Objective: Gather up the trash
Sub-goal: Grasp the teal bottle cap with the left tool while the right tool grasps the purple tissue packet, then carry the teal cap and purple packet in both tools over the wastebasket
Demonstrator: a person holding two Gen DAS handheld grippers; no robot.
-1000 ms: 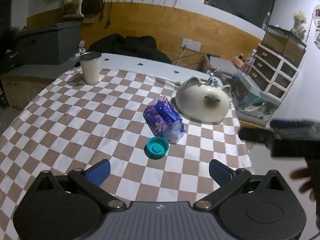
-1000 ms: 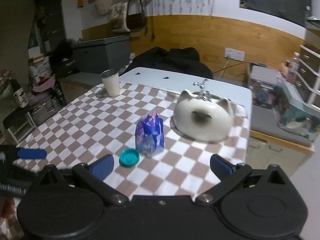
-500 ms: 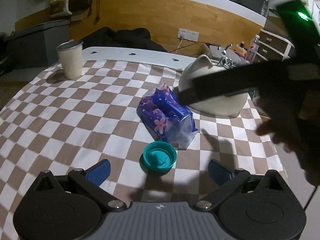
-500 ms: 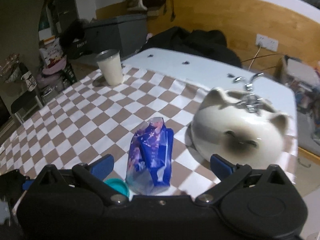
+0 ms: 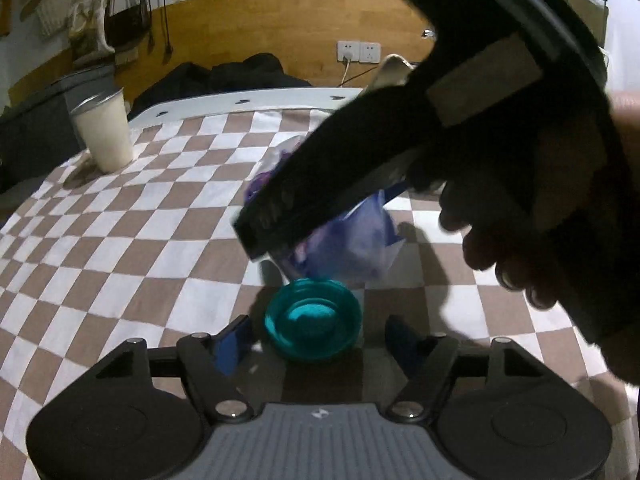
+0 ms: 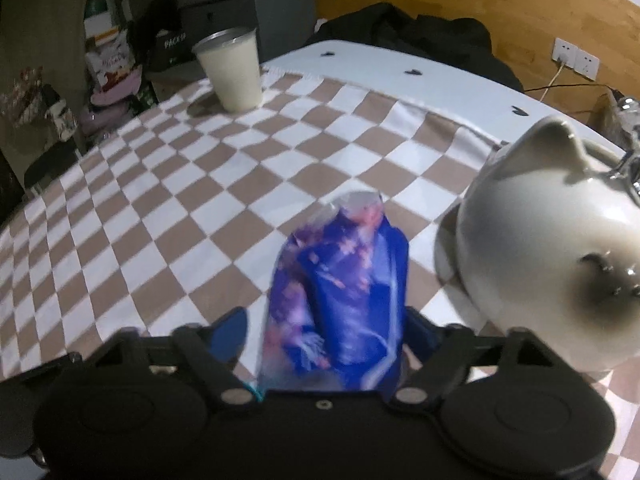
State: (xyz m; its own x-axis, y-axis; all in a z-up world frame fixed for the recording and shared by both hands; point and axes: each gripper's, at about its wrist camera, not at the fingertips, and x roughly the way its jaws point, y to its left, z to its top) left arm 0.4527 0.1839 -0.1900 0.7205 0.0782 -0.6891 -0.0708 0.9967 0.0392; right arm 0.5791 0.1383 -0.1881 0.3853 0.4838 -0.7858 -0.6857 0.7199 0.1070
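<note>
Left tongs [image 5: 316, 340] closing round teal cap [image 5: 313, 324]

A crumpled blue-purple wrapper [image 6: 340, 300] stands on the checked cloth beside a teal cap [image 5: 313, 325].

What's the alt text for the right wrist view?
Right gripper closing around a blue-purple plastic wrapper on a checkered tablecloth; a cat-shaped ceramic container sits beside it, a white cup farther back.

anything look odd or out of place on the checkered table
A loose teal cap lies open side up on the checkered cloth, with no bottle in view. Right behind it lies a crumpled purple wrapper. Nothing looks spilled.
</note>
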